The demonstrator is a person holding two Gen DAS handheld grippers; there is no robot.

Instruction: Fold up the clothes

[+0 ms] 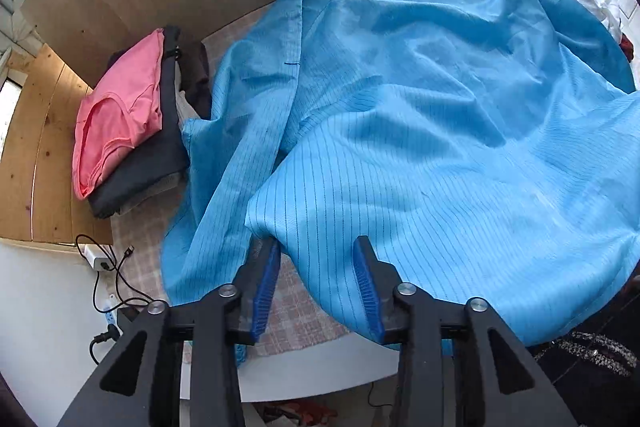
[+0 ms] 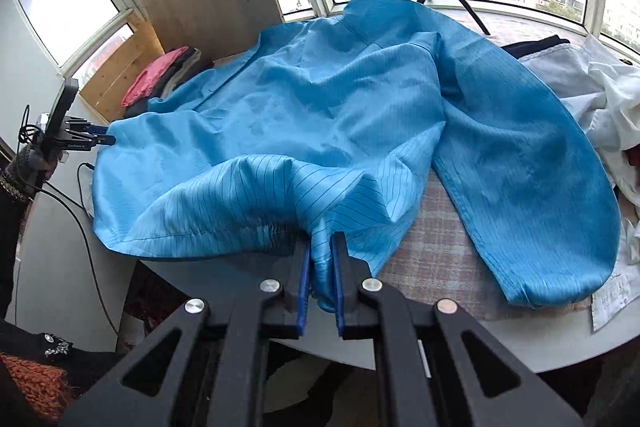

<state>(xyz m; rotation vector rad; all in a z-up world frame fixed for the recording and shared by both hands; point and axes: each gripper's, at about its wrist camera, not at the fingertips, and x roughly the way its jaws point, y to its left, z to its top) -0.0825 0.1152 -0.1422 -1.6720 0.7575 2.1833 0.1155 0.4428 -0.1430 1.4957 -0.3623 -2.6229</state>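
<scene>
- Left wrist view: the left gripper (image 1: 316, 247) stands open, empty, over the near hem of the blue coat (image 1: 440, 107) spread across the table (image 1: 320, 367).
- Right wrist view: the right gripper (image 2: 322, 247) pinches the hem; the fold looks barely begun, and the left gripper likely needs a fresh grip next.

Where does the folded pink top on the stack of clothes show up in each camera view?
Left wrist view: the folded pink top lies left of centre, on a dark stack.
Right wrist view: the folded pink top is small, far left, by the wooden board.
Shared landmark: the blue pinstriped coat beside it.
</scene>
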